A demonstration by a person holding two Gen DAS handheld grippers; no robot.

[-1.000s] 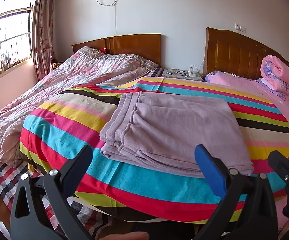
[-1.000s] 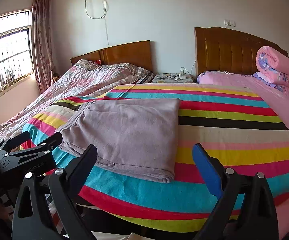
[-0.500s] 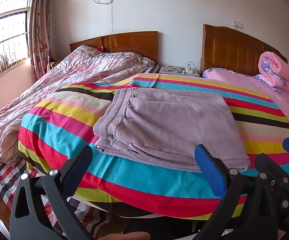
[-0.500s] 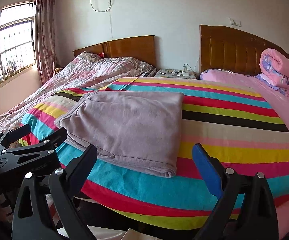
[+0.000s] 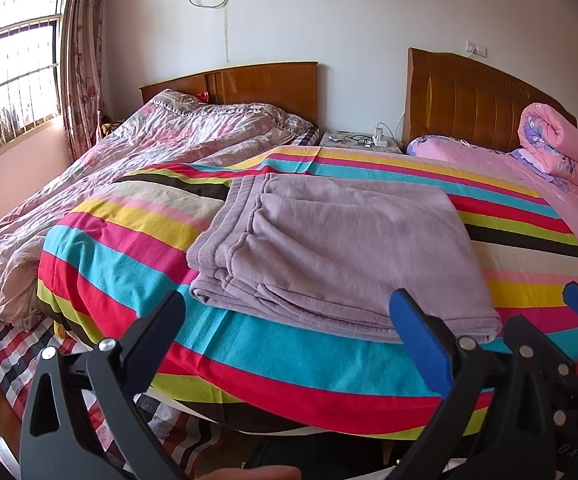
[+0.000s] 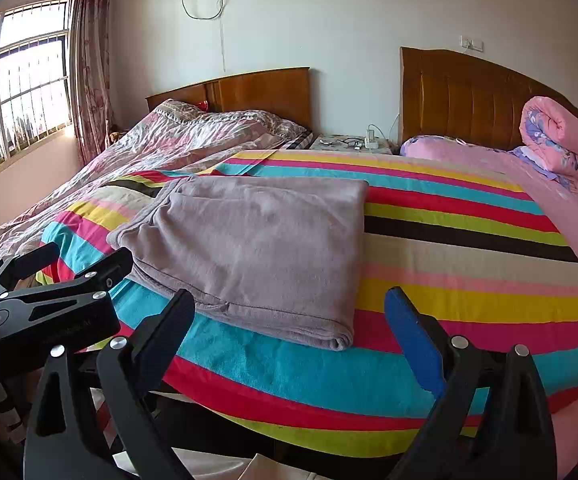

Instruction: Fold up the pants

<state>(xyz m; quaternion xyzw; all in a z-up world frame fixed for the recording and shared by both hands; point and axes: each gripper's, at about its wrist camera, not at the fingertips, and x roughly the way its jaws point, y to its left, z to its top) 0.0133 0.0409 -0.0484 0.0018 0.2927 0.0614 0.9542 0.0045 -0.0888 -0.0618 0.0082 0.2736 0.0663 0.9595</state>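
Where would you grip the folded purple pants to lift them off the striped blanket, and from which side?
Probably the near right corner of the purple pants: the layers end there in one rounded fold at the bed's front edge, nearest the open right gripper. Come in low from the front, one finger sliding under. The left end shows loose stacked edges that could splay, so the open left gripper should pinch all its layers.

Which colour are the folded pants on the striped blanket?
The soft folded fleece pants are pale lilac-grey, clearest in the left wrist view.
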